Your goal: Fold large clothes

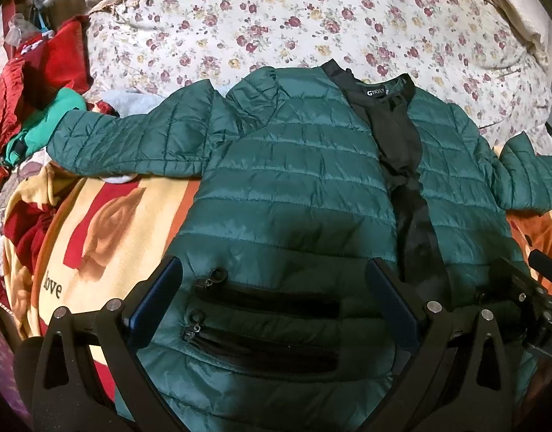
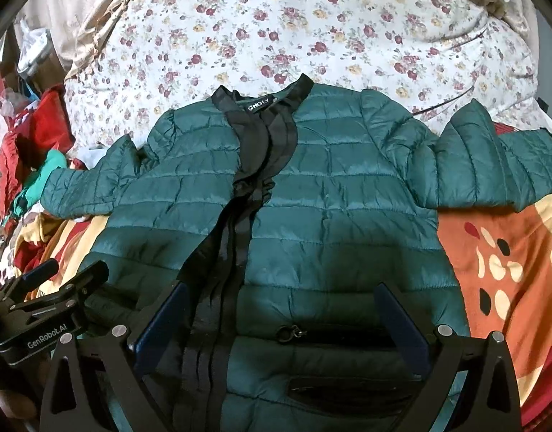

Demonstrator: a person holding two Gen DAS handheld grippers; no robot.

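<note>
A floral bedspread (image 1: 294,18) is covering the far part of the bed, with a yellow, red and orange blanket (image 1: 107,237) lying nearer. Across both, the green quilted jacket (image 1: 294,187) is lying face up, front unzipped along its black lining (image 1: 398,133) — sleeves spreading out to either side. A heap of red and green clothes (image 1: 35,100) is sitting by the left sleeve. The left gripper (image 1: 276,288) is hovering over the jacket's lower left panel and its zipped pockets (image 1: 265,302), jaws spread wide and holding nothing. The right gripper (image 2: 281,315) is hovering over the lower right panel — likewise wide apart and empty.
</note>
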